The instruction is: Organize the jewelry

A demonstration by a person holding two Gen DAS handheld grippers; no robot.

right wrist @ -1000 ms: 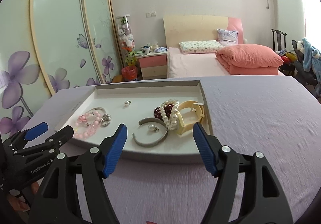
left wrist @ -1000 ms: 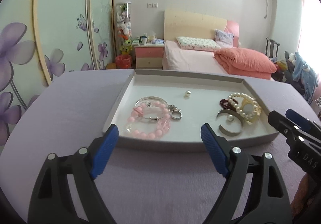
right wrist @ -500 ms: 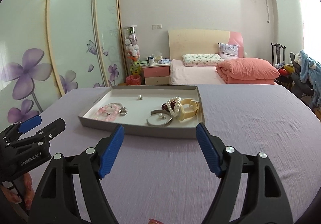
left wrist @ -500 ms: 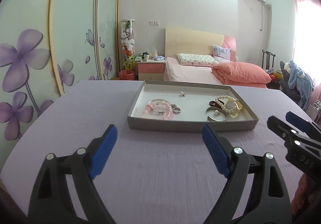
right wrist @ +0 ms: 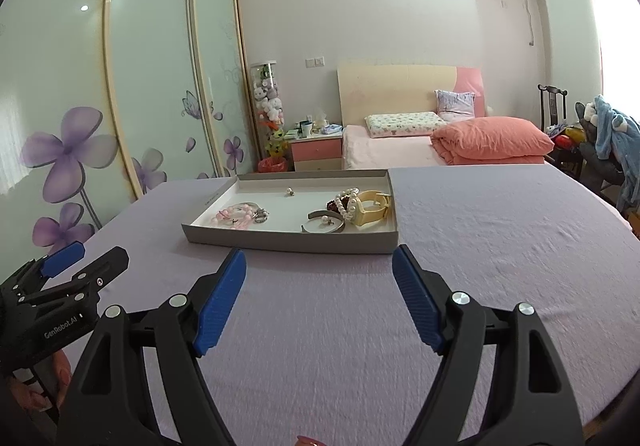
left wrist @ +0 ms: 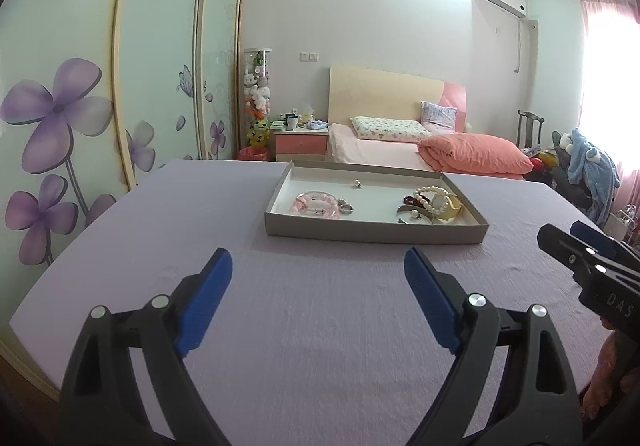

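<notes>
- The right view alone shows the left hand-held gripper (right wrist: 64, 266) from the side and bare surface to the tray's right; the left view alone shows the right hand-held gripper (left wrist: 560, 242) at its edge.
- The lilac surface (left wrist: 320, 326) fills the foreground; behind it stand a bed (left wrist: 400, 150), a wardrobe (left wrist: 160, 66) with purple flowers and a nightstand (left wrist: 302, 140).
- The grey tray (right wrist: 288, 242) sits ahead of both grippers, well apart from them, nothing between.
- It holds a cream watch (right wrist: 372, 208), pearl bracelet (right wrist: 348, 202), pink beads (right wrist: 234, 215), and a bangle (right wrist: 324, 224).
- Left jaws gape wide, empty; right jaws have just been opening, empty.
</notes>
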